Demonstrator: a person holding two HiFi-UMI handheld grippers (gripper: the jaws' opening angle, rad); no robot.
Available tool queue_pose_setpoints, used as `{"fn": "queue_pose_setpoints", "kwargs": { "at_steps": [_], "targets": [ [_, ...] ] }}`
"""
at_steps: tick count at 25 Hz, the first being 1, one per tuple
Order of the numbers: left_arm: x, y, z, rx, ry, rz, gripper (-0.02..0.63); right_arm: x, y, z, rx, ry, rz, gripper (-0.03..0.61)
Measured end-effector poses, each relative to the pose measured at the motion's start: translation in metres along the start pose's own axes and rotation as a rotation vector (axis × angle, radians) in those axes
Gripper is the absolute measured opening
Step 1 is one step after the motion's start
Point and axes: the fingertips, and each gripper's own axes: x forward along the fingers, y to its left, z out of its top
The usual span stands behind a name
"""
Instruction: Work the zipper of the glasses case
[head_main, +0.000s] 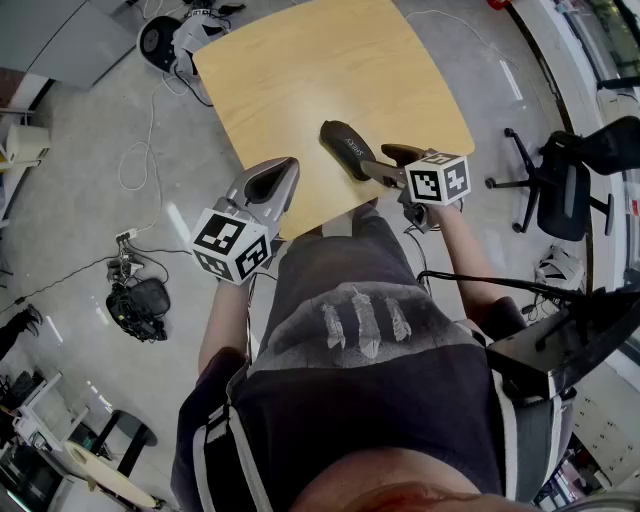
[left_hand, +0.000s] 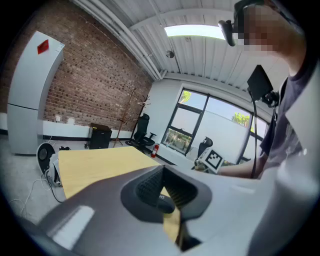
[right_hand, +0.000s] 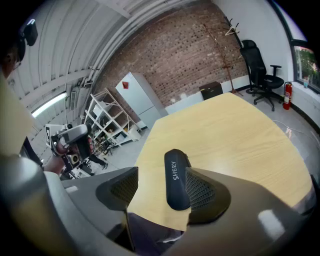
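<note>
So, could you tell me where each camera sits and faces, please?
Head view: on the head, steeply down; table, glasses case, torso, left hand-held gripper, right hand-held gripper.
Left gripper view: rides the left, faces windows across the table; shut jaws.
Right gripper view: rides the right, faces the case; open jaws.
Shared: the table.

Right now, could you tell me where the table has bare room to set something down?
The table is bare across its far half and left side. The near edge is crowded: the glasses case with the open right gripper at it, and the shut left gripper by the left corner.
</note>
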Motion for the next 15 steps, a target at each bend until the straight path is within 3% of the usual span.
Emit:
{"fn": "queue_pose_setpoints", "kwargs": {
  "at_steps": [8,15],
  "targets": [
    [0.048,0.005,-0.001,-0.060,0.037,0.061,0.000,0.046,-0.057,-0.028,0.012,0.207,0.027,0.285],
    [0.067,0.014,-0.008,-0.093,0.076,0.117,0.000,0.072,-0.049,-0.045,0.079,0.310,0.181,0.316]
  ]
}}
